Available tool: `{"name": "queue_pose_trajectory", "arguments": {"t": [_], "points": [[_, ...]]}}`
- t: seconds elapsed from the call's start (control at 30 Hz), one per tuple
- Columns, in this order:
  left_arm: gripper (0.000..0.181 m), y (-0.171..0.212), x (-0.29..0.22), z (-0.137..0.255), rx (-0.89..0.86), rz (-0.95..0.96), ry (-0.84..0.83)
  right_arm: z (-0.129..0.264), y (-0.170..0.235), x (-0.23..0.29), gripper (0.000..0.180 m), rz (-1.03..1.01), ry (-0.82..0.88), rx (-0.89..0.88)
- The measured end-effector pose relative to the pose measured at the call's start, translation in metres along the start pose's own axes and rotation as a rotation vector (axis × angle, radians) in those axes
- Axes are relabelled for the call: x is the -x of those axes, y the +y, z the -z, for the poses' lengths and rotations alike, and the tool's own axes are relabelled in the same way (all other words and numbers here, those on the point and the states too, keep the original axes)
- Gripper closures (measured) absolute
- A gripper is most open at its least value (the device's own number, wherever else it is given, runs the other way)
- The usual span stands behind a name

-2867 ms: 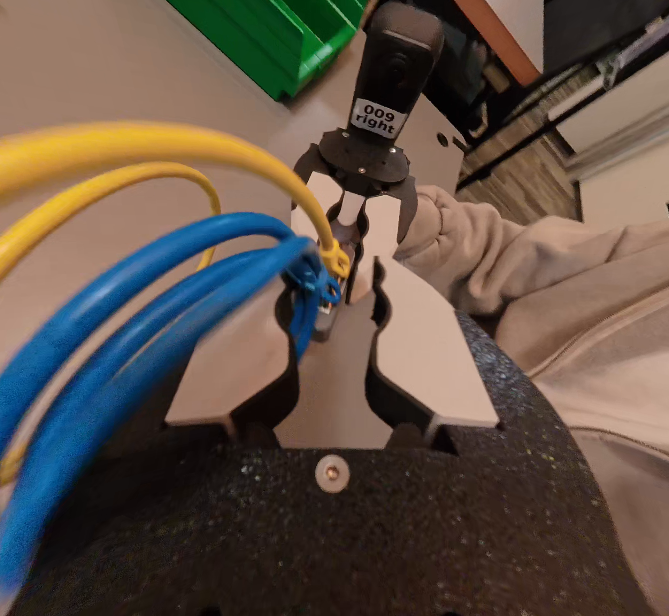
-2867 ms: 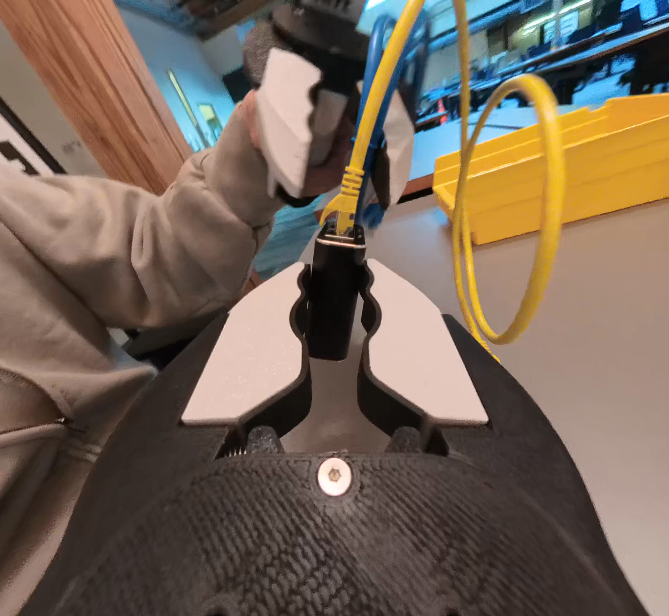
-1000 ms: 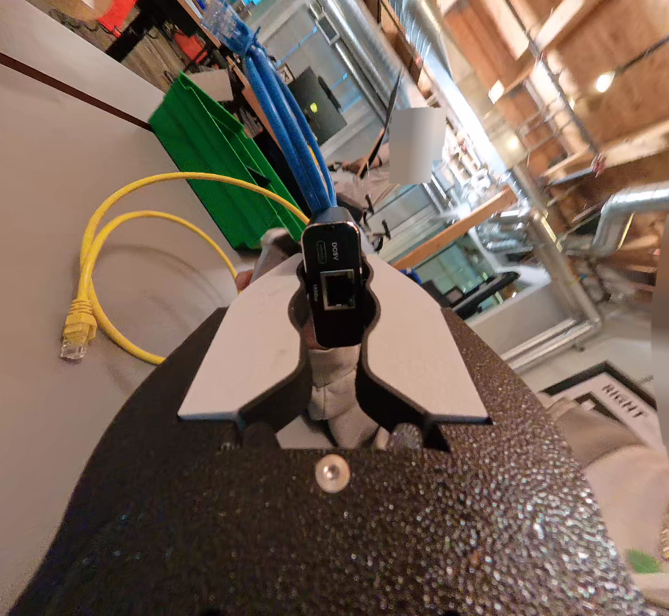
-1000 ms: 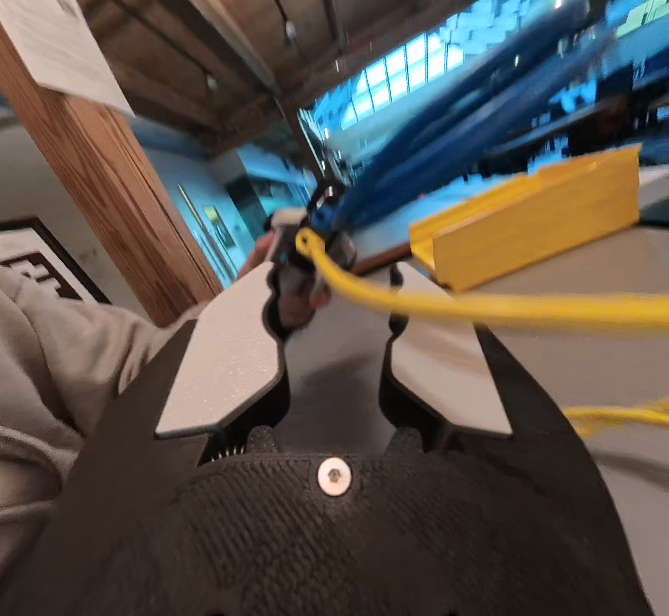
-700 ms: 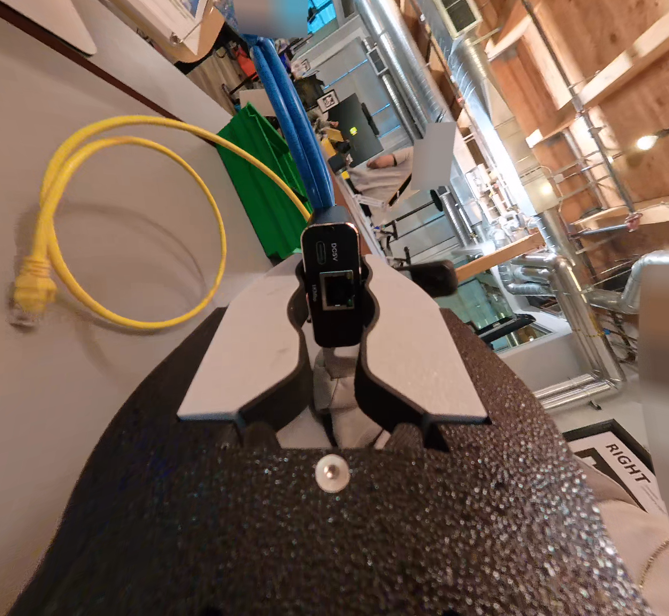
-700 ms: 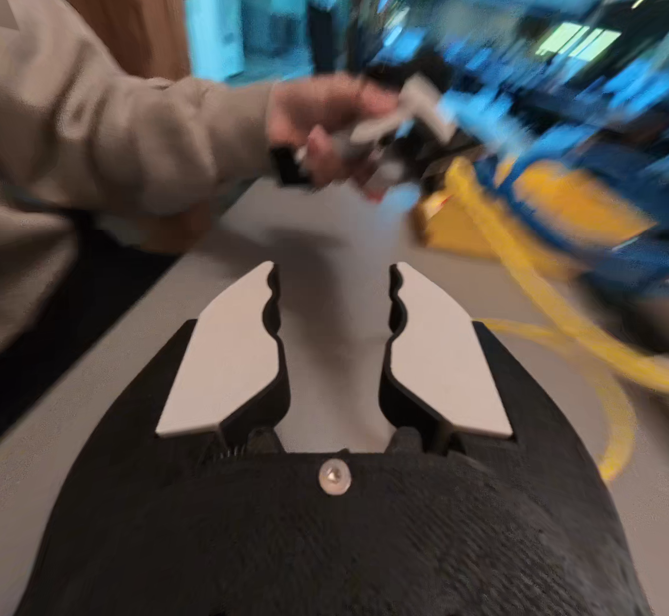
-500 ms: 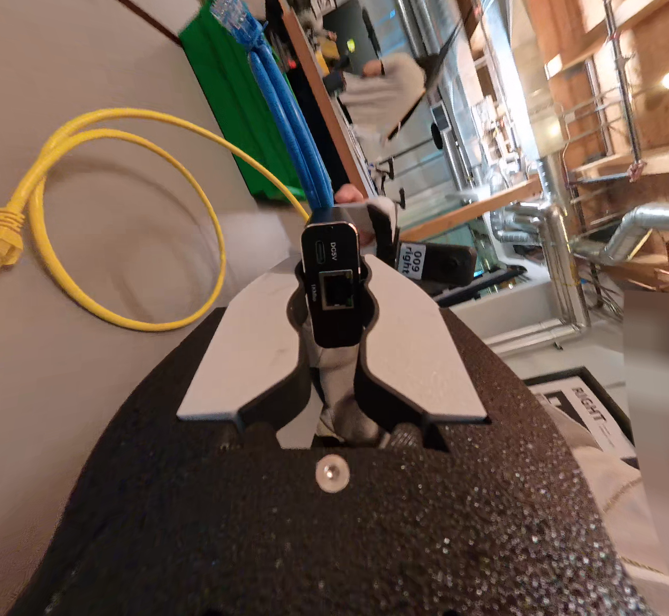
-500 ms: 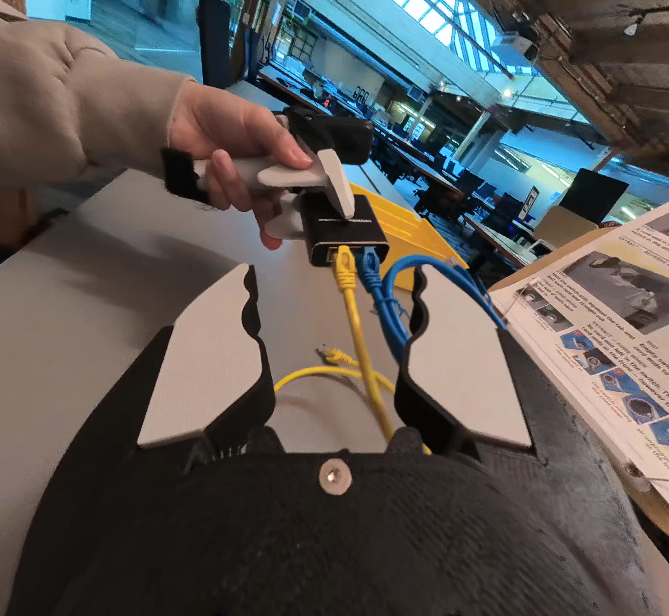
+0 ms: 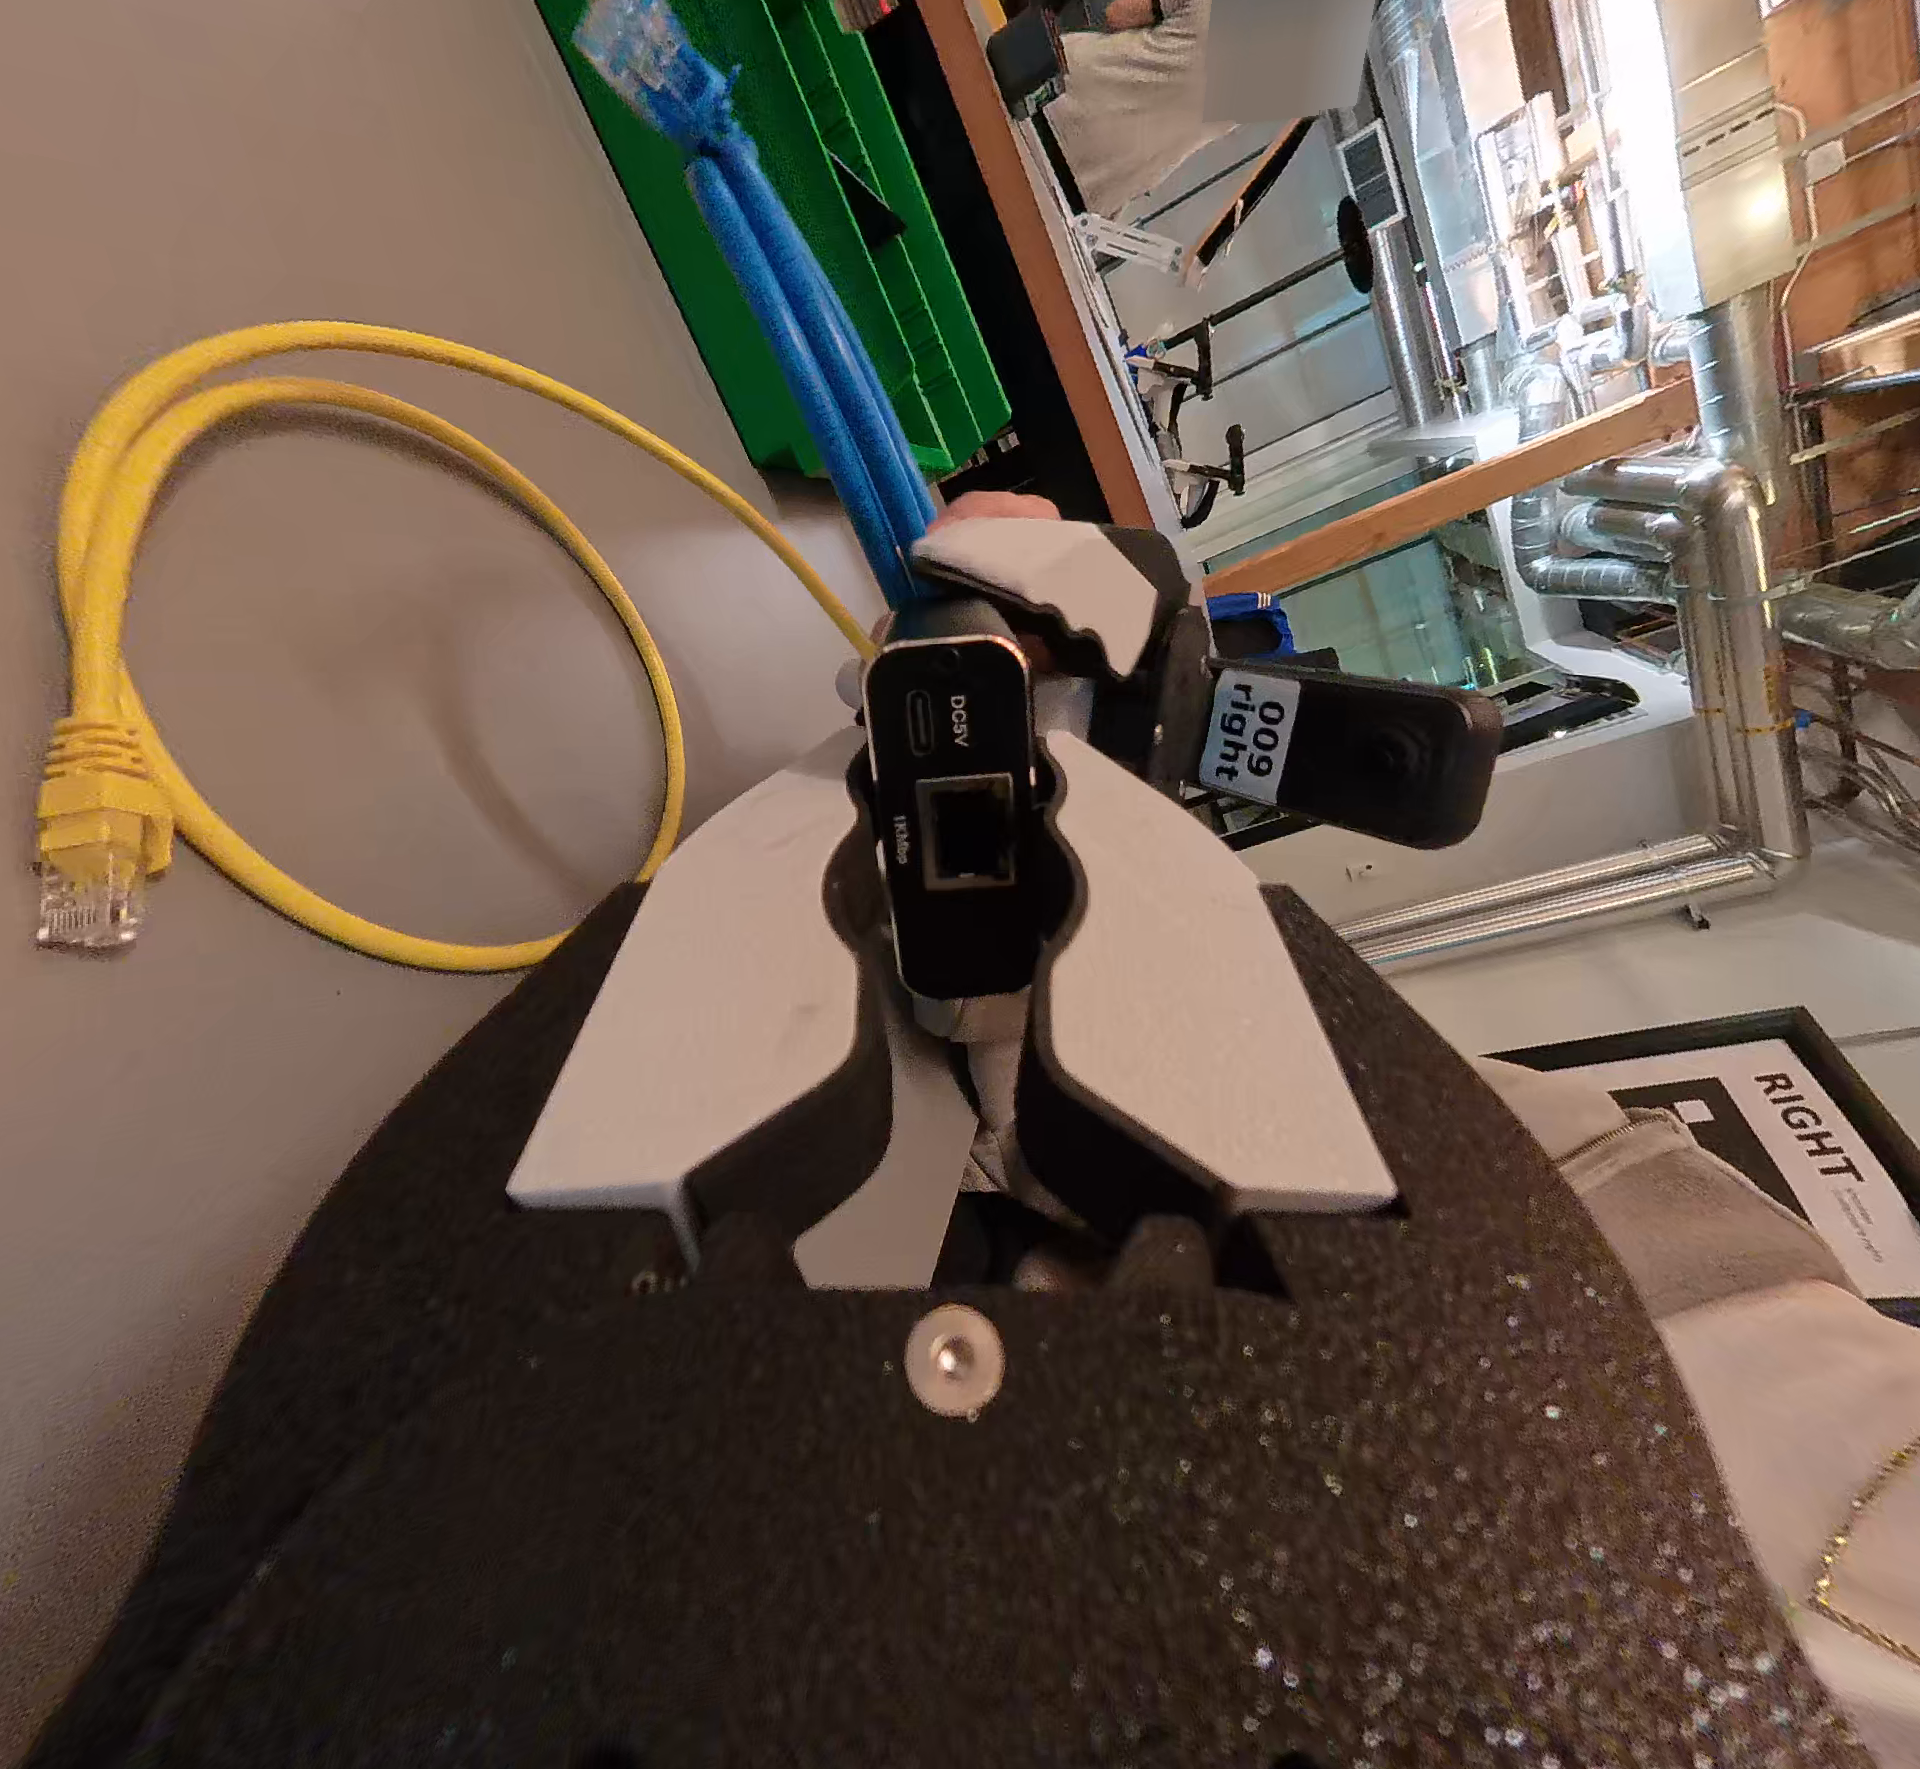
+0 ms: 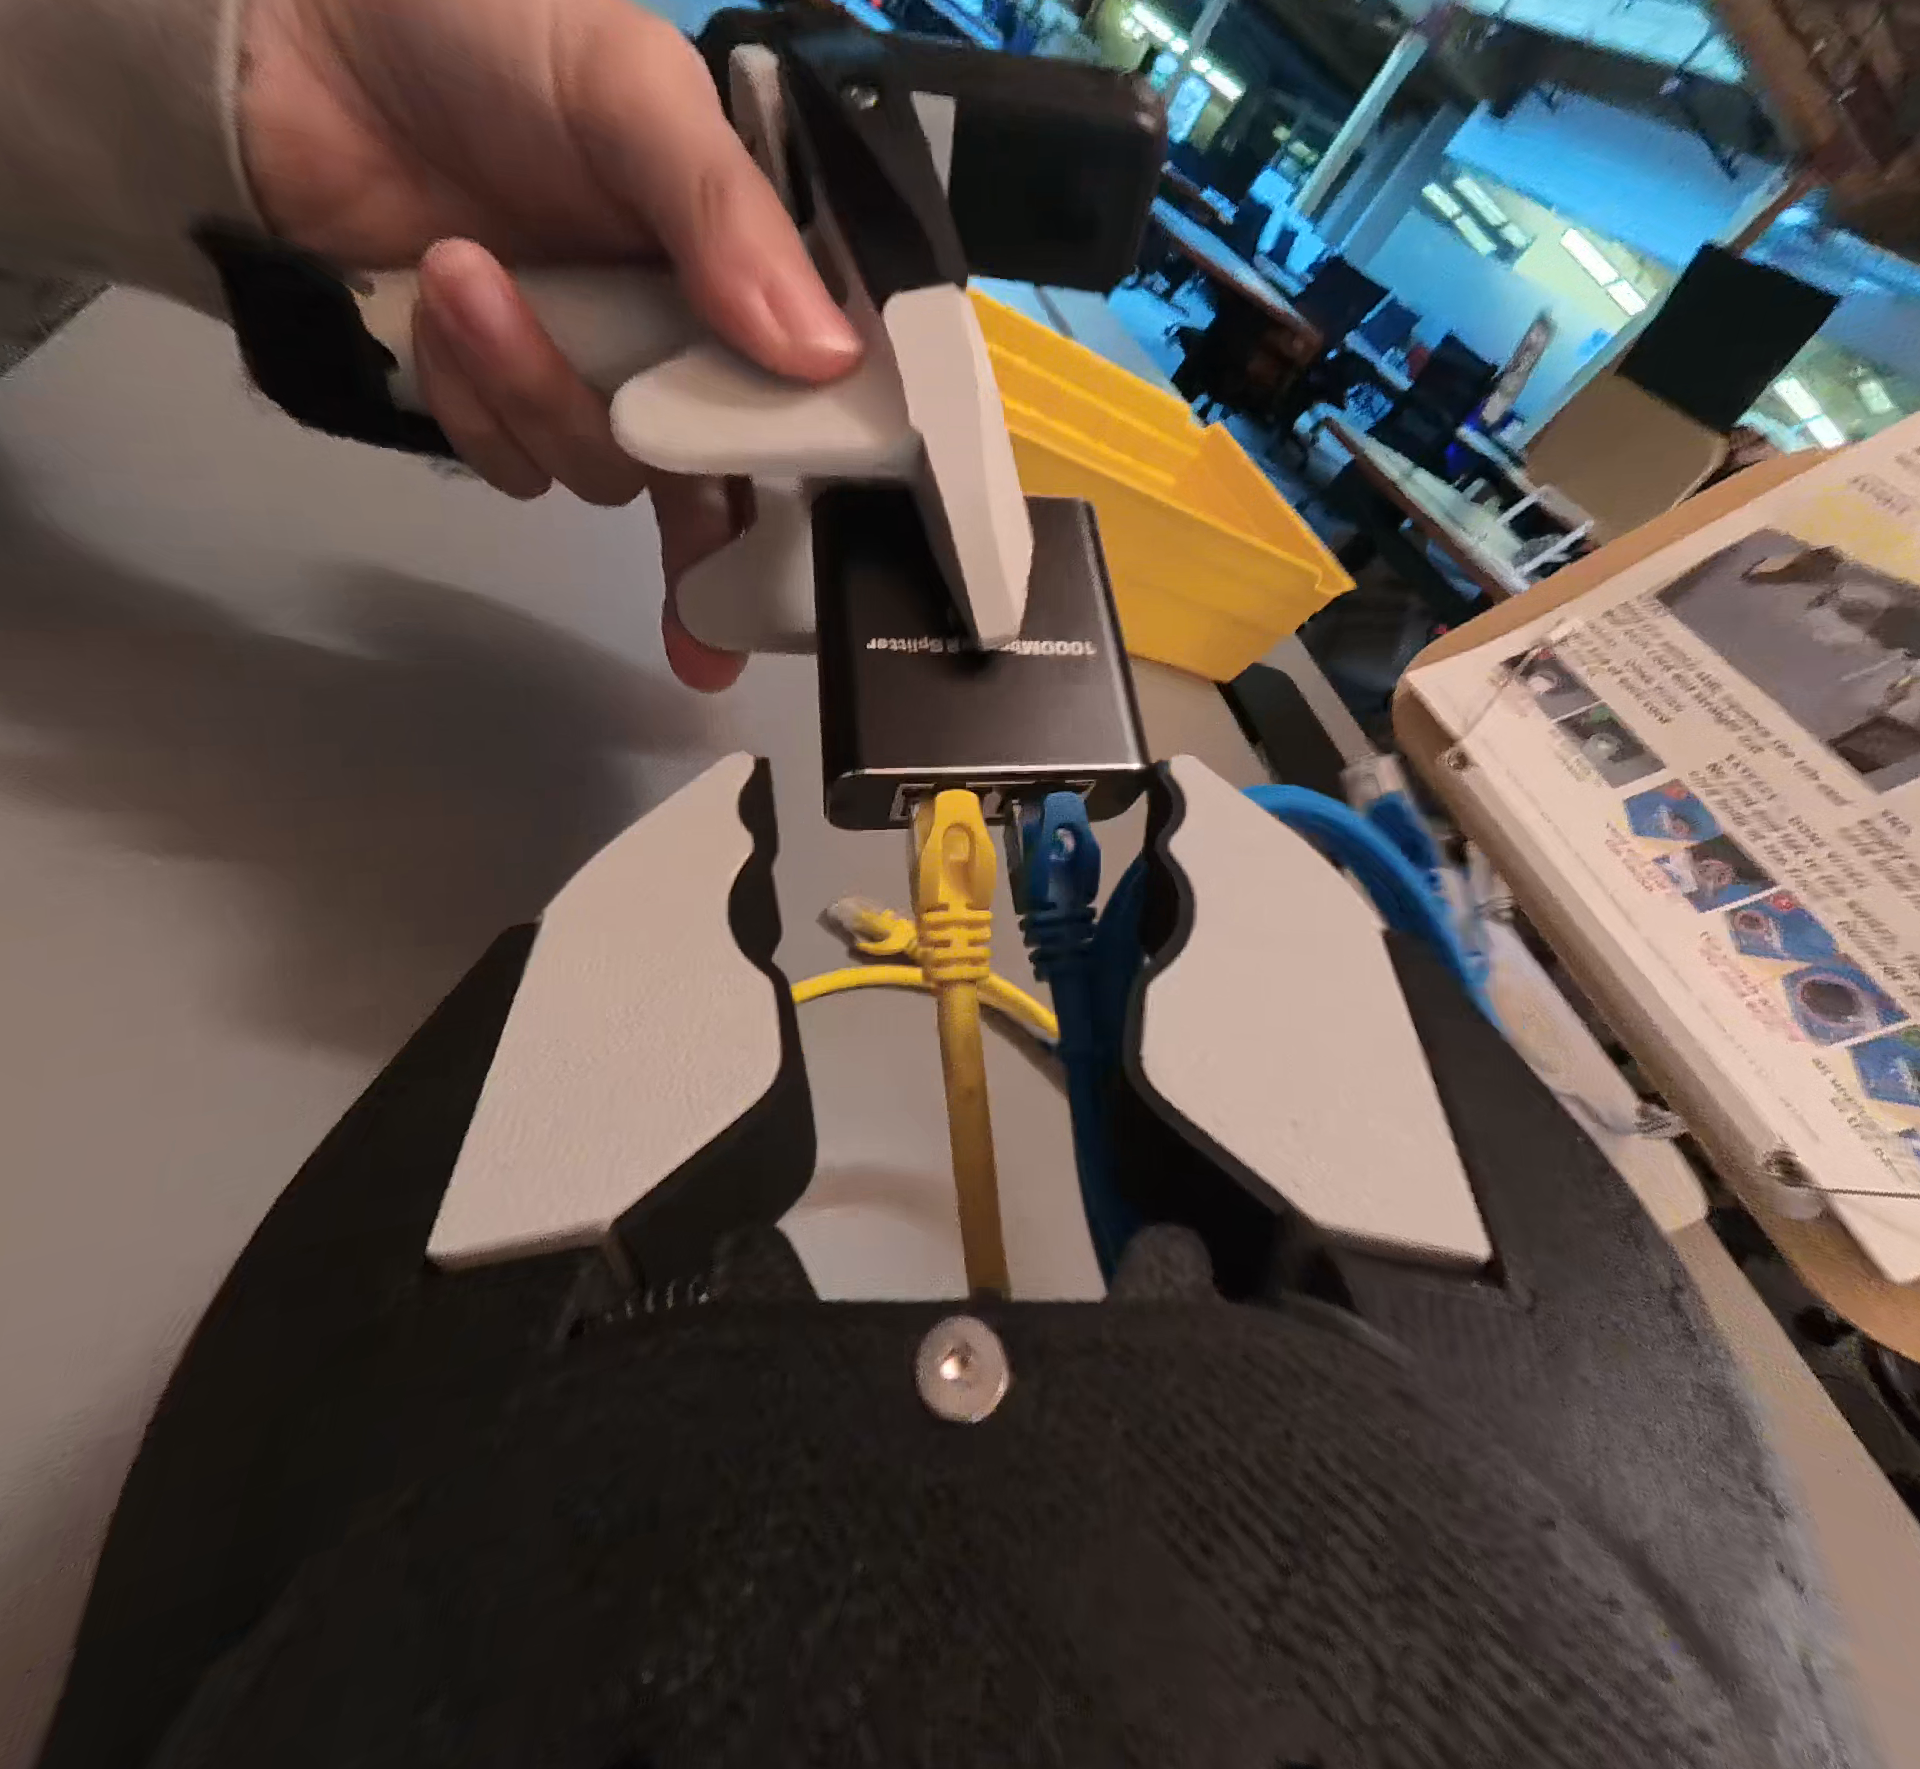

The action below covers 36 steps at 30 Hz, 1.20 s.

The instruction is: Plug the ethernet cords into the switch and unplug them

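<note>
Since half a second ago, the right gripper [image 10: 961, 846] has been brought nearer the switch [image 10: 971, 670].
Its jaws are spread around the plugged yellow cord [image 10: 961, 898] and blue cord [image 10: 1060, 872]; the switch is clamped by the left gripper [image 9: 954, 846].

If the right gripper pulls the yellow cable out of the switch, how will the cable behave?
The yellow cable will probably flop: it lies in loose loops on the table. It looks light. Its plug sits in the switch, so it may resist first.

Bright, sharp, fisheye-warped edges
</note>
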State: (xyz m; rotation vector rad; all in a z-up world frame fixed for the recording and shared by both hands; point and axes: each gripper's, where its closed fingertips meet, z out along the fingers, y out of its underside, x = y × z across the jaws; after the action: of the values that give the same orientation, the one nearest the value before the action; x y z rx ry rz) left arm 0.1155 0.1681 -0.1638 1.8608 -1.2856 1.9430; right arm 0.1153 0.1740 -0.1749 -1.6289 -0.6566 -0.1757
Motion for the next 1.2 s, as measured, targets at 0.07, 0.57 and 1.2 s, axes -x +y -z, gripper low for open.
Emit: {"name": "queue_pose_trajectory", "arguments": {"t": [0.07,0.57,1.2], "points": [[0.157,-0.007,0.0,0.004,-0.023,-0.021,-0.018,0.008,-0.02,-0.004,0.12,0.045,0.056,-0.099],[0.157,-0.016,-0.061,0.02,-0.054,0.02,0.252,0.009,-0.057,0.003,0.11,-0.298,0.024,-0.496],[0.156,0.019,-0.041,-0.008,0.045,0.179,0.258,0.016,-0.045,0.008,0.114,-0.239,-0.038,-0.44]]}}
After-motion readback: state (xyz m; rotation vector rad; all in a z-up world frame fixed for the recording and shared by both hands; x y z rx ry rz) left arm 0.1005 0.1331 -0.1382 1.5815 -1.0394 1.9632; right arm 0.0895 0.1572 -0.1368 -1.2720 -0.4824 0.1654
